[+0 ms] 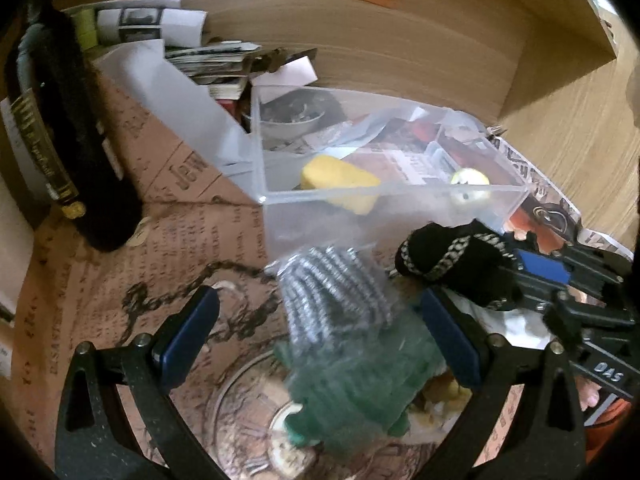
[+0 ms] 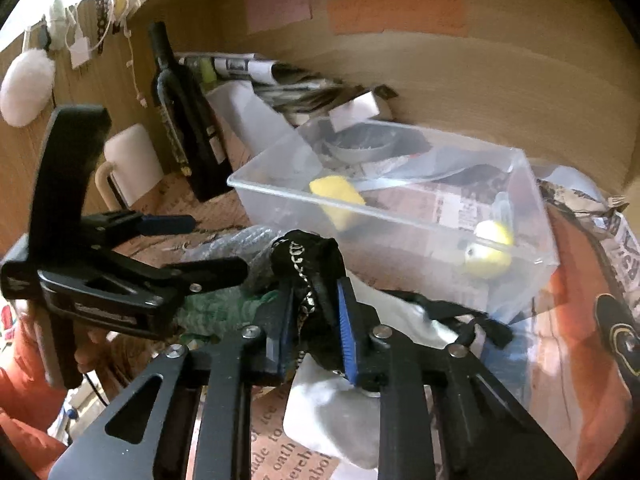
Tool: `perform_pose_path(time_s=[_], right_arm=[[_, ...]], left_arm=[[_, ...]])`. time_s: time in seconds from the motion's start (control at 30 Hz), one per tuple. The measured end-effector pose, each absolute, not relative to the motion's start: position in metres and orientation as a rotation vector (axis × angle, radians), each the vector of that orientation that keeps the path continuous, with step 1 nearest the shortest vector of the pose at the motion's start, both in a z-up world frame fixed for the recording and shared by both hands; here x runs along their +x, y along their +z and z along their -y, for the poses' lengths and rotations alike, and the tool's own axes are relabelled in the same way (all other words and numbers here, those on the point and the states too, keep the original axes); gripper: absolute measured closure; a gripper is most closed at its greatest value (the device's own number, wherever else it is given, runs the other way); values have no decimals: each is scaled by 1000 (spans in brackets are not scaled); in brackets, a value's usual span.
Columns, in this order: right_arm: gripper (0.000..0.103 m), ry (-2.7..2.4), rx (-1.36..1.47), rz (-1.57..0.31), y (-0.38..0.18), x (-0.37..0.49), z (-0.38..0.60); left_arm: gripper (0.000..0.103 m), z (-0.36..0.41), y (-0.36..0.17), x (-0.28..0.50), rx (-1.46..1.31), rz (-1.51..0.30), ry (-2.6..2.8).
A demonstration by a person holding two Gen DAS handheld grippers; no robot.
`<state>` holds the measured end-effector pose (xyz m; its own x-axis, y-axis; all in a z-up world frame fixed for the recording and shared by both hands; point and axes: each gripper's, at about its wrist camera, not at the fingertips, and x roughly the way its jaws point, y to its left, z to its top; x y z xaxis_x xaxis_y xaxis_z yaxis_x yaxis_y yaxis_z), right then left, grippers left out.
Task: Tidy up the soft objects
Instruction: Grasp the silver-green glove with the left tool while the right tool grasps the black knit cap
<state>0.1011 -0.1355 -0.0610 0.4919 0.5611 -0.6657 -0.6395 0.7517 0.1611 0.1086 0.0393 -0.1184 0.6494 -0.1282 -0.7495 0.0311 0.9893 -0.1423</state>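
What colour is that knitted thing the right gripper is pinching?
Black with a white-flecked stripe; clearest in the right wrist view.

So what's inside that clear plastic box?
In the box: a yellow sponge and a yellow-green ball, apart, over printed paper. Behind the far wall shows a grey bowl; its contents are too blurry to tell.

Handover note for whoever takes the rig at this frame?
Right gripper: shut on the black knit piece, lifted just short of the clear bin.
Left gripper: open, hovering over the silver scrubber and green knit item on the table.
Done: yellow sponge and yellow-green ball are in the bin.
Left: bin the black piece, scrubber, green item and white cloth.
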Motion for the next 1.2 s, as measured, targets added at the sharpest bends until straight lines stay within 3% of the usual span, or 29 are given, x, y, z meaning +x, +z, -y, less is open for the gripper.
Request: perform_pose_path(time_s=[0.13, 0.4, 0.5, 0.6, 1.2], right_arm=[[88, 703, -85, -717, -46, 98, 150], [89, 659, -55, -622, -18, 98, 174], [89, 644, -36, -591, -8, 99, 182], [89, 630, -24, -559, 0, 101, 186], [89, 555, -30, -423, 35, 136, 188]], left_arm=[[1, -33, -123, 115, -122, -856, -94], [50, -32, -135, 118, -141, -902, -121], [62, -31, -132, 112, -136, -894, -131], [68, -31, -125, 105, -134, -870, -129], [71, -36, -36, 87, -120, -629, -124]])
